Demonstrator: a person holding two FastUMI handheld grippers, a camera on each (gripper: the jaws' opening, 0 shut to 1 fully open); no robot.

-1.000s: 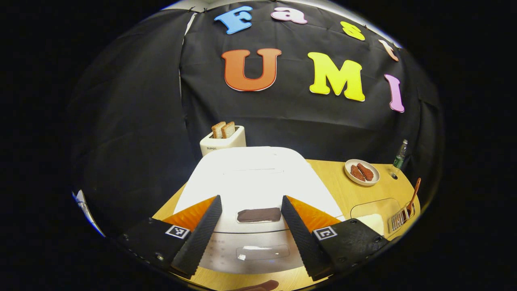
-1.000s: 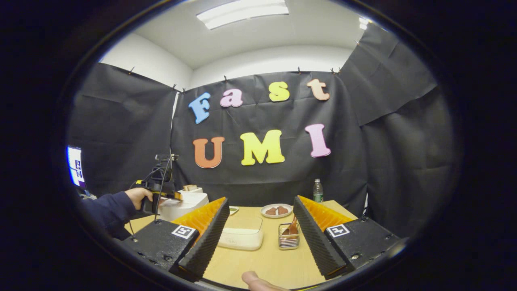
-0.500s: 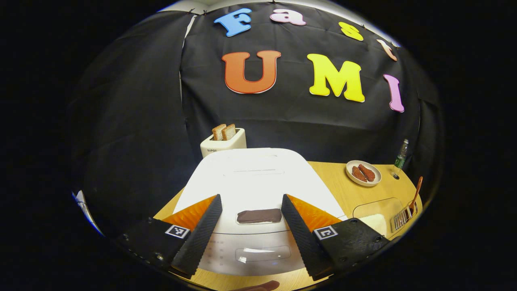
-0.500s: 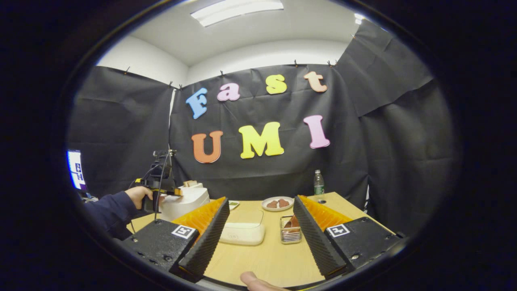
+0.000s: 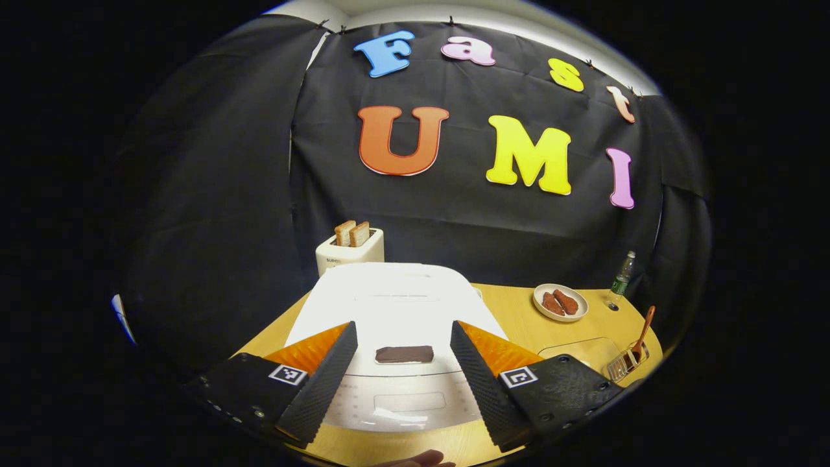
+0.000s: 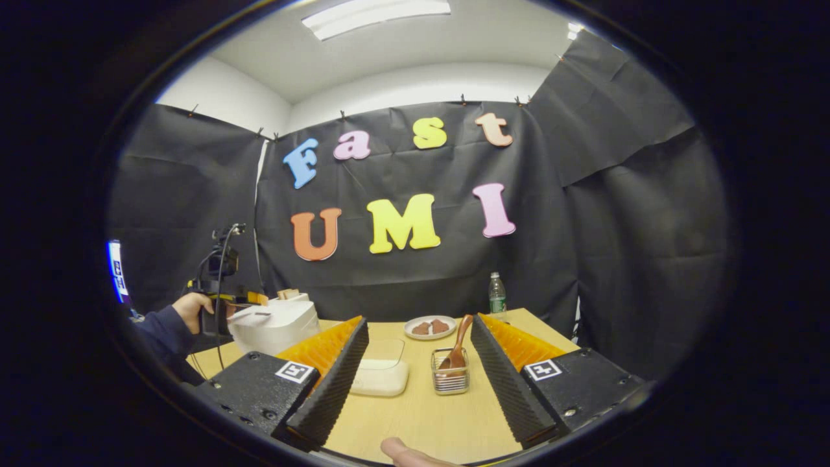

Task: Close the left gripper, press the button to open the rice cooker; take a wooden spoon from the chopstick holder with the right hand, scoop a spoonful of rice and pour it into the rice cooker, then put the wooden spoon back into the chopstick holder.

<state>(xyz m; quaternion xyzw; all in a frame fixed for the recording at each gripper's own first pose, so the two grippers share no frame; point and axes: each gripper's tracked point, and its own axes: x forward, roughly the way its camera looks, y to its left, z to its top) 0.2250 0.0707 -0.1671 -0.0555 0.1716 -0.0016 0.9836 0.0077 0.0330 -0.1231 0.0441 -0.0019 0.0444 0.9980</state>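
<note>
Rice cooker (image 5: 395, 311): sitting shut on the wooden table (image 5: 519, 318), lid down; also showing at the left in the right gripper view.
Button (image 5: 404, 354): dark bar lying at the lid's front edge, framed between the left gripper's fingers but untouched.
Left gripper (image 5: 403, 379): hovering in front of the cooker, jaws standing wide apart, gripping nothing.
Wooden spoon (image 6: 456, 351): leaning in the chopstick holder (image 6: 449, 379), handle pointing up.
Chopstick holder: wire basket standing just beside the clear rice box (image 6: 381, 373).
Right gripper (image 6: 419, 389): hanging above the near table edge, jaws spread wide, holding nothing; holder and box are lying ahead between its fingers.
Toaster (image 5: 349, 251): standing behind the cooker, two slices showing.
Plate (image 5: 560, 302): carrying brown food, sitting near the bottle (image 5: 620, 279).
Person's hand (image 6: 192, 307): gripping the far gripper's handle beside the cooker.
</note>
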